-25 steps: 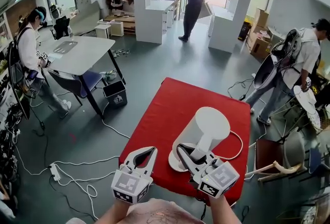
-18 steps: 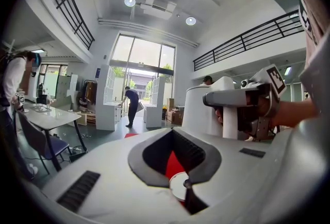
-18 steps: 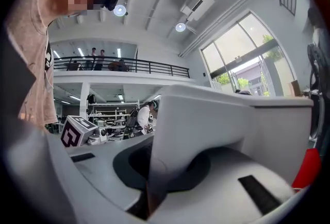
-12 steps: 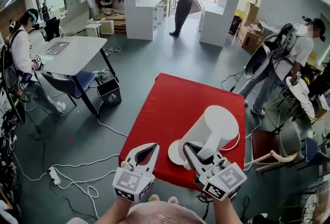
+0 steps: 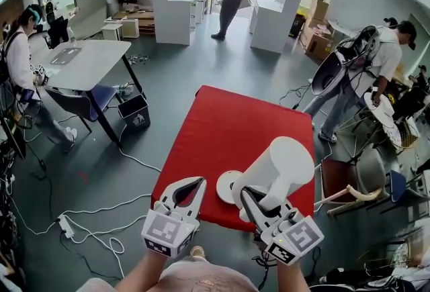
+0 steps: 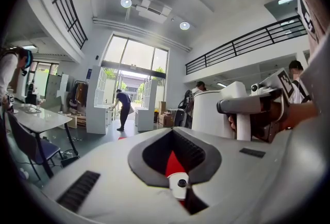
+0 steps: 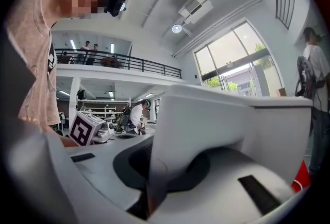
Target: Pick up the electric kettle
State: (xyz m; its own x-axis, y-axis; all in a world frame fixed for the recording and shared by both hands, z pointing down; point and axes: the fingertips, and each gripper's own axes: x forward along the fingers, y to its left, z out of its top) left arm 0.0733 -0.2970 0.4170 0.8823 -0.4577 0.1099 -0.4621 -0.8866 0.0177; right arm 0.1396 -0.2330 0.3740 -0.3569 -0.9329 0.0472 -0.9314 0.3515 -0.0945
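The white electric kettle (image 5: 279, 163) hangs tilted above the red table (image 5: 222, 129), lifted clear of its round white base (image 5: 227, 184). My right gripper (image 5: 247, 195) is shut on the kettle's handle (image 7: 206, 125), which fills the right gripper view between the jaws. My left gripper (image 5: 200, 182) is shut with nothing in it, just left of the base at the table's front edge. In the left gripper view the kettle (image 6: 209, 112) and the right gripper (image 6: 258, 107) show at the right, beyond the closed fingertips.
A white cord (image 5: 314, 170) runs off the table's right side. A chair (image 5: 336, 183) stands to the right, with a person (image 5: 376, 62) beyond it. A white table (image 5: 80, 62) and loose floor cables (image 5: 94, 230) lie to the left.
The kettle has come up off its base and tilted over, leaving the base bare on the table. Both grippers have shifted slightly with it.
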